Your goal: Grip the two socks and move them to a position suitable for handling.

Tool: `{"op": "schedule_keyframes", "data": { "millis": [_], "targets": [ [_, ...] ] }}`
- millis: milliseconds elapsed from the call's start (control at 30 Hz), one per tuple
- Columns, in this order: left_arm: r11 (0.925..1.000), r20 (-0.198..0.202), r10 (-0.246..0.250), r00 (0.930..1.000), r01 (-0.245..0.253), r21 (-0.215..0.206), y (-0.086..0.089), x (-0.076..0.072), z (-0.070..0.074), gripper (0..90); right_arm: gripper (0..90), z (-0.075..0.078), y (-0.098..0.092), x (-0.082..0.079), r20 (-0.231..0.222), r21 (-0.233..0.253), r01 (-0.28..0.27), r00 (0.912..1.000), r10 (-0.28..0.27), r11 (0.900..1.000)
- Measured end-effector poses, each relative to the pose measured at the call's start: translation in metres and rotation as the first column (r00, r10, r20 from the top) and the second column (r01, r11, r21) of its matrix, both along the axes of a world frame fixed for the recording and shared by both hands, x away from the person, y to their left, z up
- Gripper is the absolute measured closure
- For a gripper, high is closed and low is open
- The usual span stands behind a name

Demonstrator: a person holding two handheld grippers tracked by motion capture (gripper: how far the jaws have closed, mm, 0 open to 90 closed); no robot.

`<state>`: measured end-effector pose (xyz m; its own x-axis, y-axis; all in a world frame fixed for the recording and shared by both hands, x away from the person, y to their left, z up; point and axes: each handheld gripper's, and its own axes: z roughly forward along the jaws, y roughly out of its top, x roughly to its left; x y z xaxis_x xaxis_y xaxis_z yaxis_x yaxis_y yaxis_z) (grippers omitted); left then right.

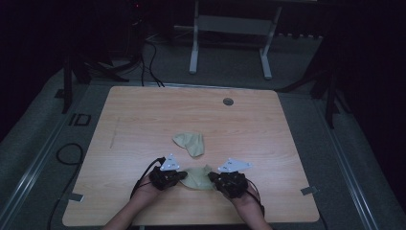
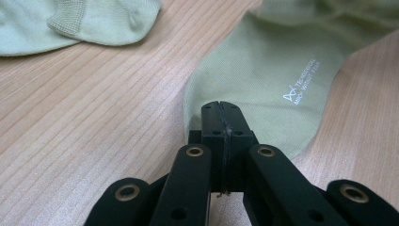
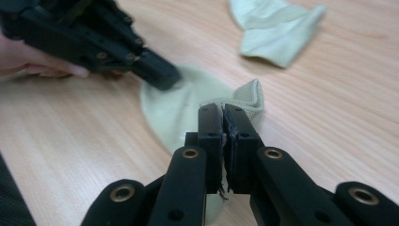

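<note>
left tongs (image 2: 220,109): clamped | right tongs (image 3: 222,113): clamped, low, facing

second sock (image 1: 190,143) just beyond the tongs, bare table (image 1: 143,115) elsewhere

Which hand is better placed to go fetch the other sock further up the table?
Probably the left. The left gripper sits nearer the loose sock, which lies up and slightly left. Both grippers look shut on the near sock, though, so it must release first.
</note>
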<state>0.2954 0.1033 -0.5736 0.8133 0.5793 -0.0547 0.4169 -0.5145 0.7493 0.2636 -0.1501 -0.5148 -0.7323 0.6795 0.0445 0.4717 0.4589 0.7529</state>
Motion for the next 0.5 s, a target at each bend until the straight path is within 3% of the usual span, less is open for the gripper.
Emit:
{"op": "schedule_keyframes", "data": {
  "millis": [167, 500],
  "targets": [
    [1.0, -0.004, 0.003, 1.0, -0.003, -0.002, 0.0, 0.0, 0.0, 89.3, 86.2, 0.004, -0.019, 0.003, 0.01, 0.004, 0.055, 0.9984, -0.055, 0.998],
    [1.0, 0.0, 0.007, 1.0, -0.007, 0.005, -0.007, -0.002, 0.0, 89.3, 89.3, -0.007, -0.057, 0.008, -0.028, 0.004, 0.158, 0.987, -0.158, 0.987]
  ]
}}
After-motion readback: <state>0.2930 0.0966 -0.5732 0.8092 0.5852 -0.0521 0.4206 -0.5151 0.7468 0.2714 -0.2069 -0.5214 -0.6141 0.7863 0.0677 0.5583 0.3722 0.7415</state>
